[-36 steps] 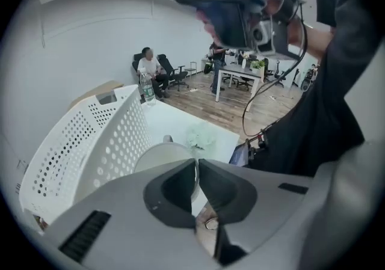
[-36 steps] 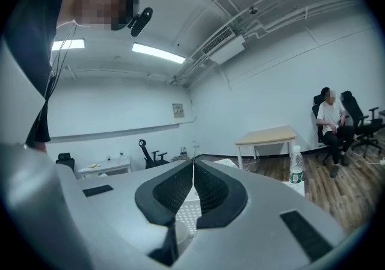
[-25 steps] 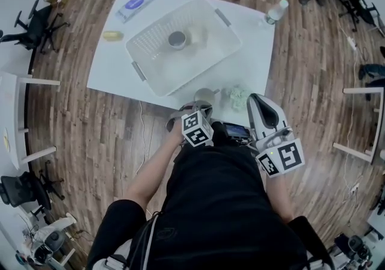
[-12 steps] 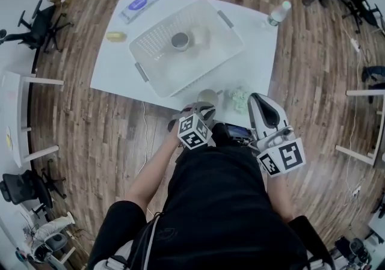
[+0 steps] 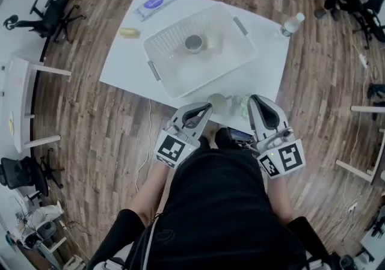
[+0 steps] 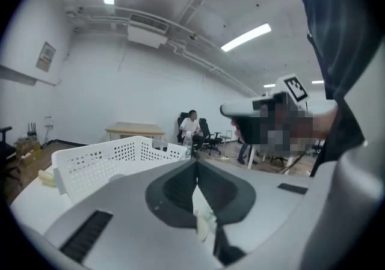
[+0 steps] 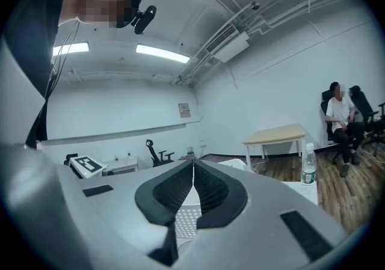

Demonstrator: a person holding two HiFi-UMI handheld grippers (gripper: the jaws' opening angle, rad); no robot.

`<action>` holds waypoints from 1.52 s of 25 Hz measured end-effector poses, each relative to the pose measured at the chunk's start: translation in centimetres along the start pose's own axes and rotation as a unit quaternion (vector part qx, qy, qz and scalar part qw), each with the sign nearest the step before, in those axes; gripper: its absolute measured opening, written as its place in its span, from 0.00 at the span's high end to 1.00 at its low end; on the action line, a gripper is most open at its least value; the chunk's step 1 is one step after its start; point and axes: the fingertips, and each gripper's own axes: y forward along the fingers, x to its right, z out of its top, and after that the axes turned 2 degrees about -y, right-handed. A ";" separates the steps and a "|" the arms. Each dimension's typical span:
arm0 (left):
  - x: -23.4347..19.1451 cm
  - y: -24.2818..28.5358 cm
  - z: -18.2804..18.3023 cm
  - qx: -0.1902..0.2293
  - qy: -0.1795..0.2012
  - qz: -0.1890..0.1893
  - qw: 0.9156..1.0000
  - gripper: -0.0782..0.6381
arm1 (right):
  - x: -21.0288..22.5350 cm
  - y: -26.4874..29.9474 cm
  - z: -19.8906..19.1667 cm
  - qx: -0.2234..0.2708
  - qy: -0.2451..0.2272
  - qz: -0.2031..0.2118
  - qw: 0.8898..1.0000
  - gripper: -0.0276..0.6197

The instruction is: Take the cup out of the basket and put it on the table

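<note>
A white perforated basket stands on the white table; a dark round cup and a pale object sit inside it. A pale cup stands upright on the table near the front edge. My left gripper is shut and empty, its tip just left of that cup and apart from it. My right gripper is shut and empty at the table's front edge, right of the cup. The left gripper view shows the shut jaws and the basket beyond.
A crumpled greenish thing lies beside the cup. On the table, a blue pack lies far left, a yellow item left, and a water bottle stands at the far right corner. Office chairs, other tables and seated people surround the table.
My left gripper has drawn back from the cup toward my body, and the cup stays standing on the table. The right gripper has hardly moved.
</note>
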 end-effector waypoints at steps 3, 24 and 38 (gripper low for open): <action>-0.5 -1.8 3.1 0.049 -0.024 0.020 0.998 0.88 | -1.9 1.6 0.0 -0.005 -0.012 0.037 0.999 0.92; -2.9 -6.6 5.8 0.106 -0.054 0.103 0.988 0.88 | -7.7 5.9 -1.9 -0.048 -0.058 0.150 0.986 0.92; -4.5 -7.3 4.0 0.075 -0.054 0.124 0.988 0.88 | -3.6 16.2 -3.4 -0.147 -0.186 0.170 0.957 0.92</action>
